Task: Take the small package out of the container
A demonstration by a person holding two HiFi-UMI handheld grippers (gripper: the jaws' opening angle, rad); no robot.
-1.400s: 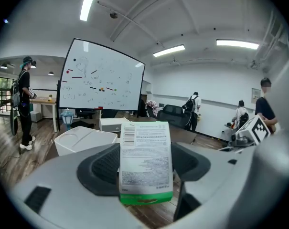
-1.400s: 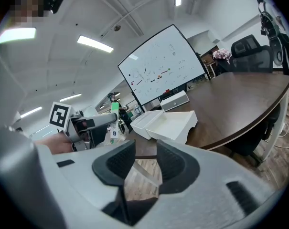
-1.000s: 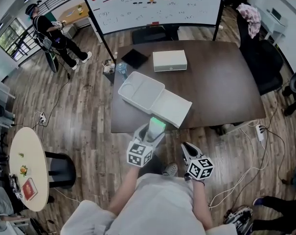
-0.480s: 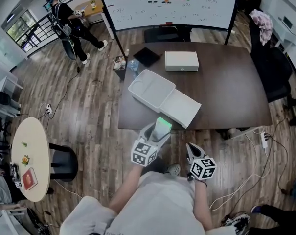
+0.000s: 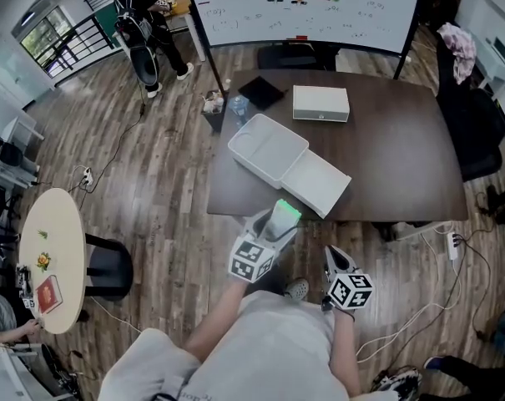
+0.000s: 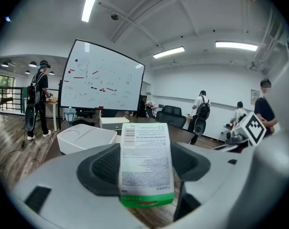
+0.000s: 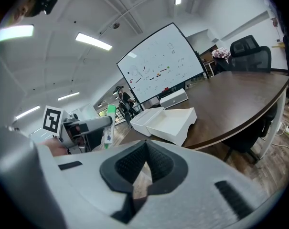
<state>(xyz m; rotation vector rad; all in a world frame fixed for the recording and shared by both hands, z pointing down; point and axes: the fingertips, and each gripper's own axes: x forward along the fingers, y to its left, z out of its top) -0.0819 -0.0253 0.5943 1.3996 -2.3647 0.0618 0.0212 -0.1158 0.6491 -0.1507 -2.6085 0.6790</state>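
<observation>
The small white package with a green end (image 5: 284, 216) is out of the container, upright between the pads of my left gripper (image 5: 269, 228), just off the table's near edge. In the left gripper view the package (image 6: 145, 161) fills the middle, its printed label toward the camera, and the jaws are shut on its sides. The white container (image 5: 269, 147) lies open on the dark table, its lid (image 5: 316, 182) beside it. My right gripper (image 5: 332, 256) hangs lower right, near my body; its pads (image 7: 156, 163) meet with nothing between them.
A closed white box (image 5: 320, 103) and a flat black item (image 5: 261, 92) sit at the table's (image 5: 394, 157) far side. A whiteboard (image 5: 310, 7) stands behind. A black chair (image 5: 473, 132) is at the right, a round side table (image 5: 43, 266) at the left, and cables (image 5: 436, 274) lie on the floor.
The head view has drifted, so the table sits further right in the picture. Both grippers keep about the same place off the near edge, the package still in the left one.
</observation>
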